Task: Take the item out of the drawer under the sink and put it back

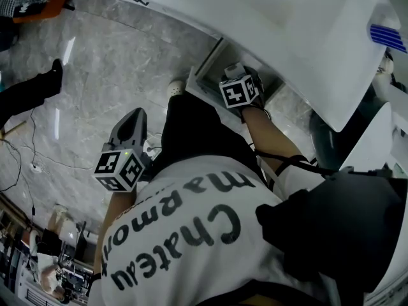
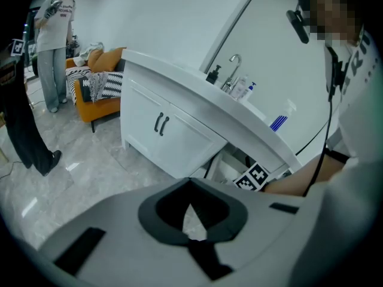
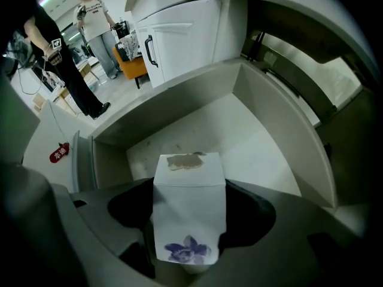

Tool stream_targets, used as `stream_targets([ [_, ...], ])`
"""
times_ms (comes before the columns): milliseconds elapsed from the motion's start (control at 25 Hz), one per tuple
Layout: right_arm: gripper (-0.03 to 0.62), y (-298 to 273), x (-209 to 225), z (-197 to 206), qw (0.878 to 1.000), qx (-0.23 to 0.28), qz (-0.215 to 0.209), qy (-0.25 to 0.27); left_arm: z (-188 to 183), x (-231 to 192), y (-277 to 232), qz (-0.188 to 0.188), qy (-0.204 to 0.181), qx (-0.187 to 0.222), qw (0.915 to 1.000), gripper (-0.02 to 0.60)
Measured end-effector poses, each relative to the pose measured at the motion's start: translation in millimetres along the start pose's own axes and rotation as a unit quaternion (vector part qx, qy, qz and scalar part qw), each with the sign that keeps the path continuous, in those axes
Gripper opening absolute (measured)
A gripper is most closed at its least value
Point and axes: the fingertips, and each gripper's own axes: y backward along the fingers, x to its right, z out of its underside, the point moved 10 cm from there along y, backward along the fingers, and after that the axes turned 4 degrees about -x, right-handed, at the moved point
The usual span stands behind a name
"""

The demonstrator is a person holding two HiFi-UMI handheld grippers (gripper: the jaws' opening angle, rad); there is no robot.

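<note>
Right jaws: the right gripper (image 3: pixel 189 239) is clamped on a small white box (image 3: pixel 189 199), one jaw on each side face; the box stands out ahead of the jaws
Left jaws: the left gripper (image 2: pixel 191 214) has its jaws drawn together with nothing between them; only a sliver of floor (image 2: pixel 84 160) shows past the tips
Where the box is: ahead of the right jaws and over the floor of the open drawer (image 3: pixel 293 142), which sits beneath the sink worktop (image 2: pixel 197 91); whether it touches the drawer floor I cannot tell
Step in hand: carrying the box at the drawer, probably; out or back in I cannot say
Doing it well: keep the squeeze light, since thin card would likely dent; hold the box level; steer clear of the drawer walls and the worktop edge above
Box: rectangular carton, crisp folded edges, smooth matt card; purple flower print at the end nearest the jaws; brownish torn patch on the far face
Drawer: smooth pale inside, a few dark specks ahead of the box
</note>
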Motion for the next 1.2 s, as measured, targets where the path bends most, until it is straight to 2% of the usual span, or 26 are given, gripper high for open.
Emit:
stream_targets([
  [320, 0.331, 2, 2, 2, 1.000, 0.010, -0.008, 0.005, 4, 3, -8, -0.004, 0.013, -0.002, 0.9999, 0.009],
  [520, 0.331, 6, 4, 7, 1.000, 0.016, -0.023, 0.009, 0, 12, -17, 0.006, 0.008, 0.002, 0.9999, 0.009],
  [720, 0.331, 14, 12, 11, 0.998, 0.051, -0.036, -0.022, -3, 13, -19, 0.013, -0.001, 0.001, 0.9999, 0.009],
  [1200, 0.331, 54, 8, 5, 0.990, 0.124, 0.020, -0.064, -5, -10, 15, 0.035, -0.054, 0.007, 0.9979, 0.009],
])
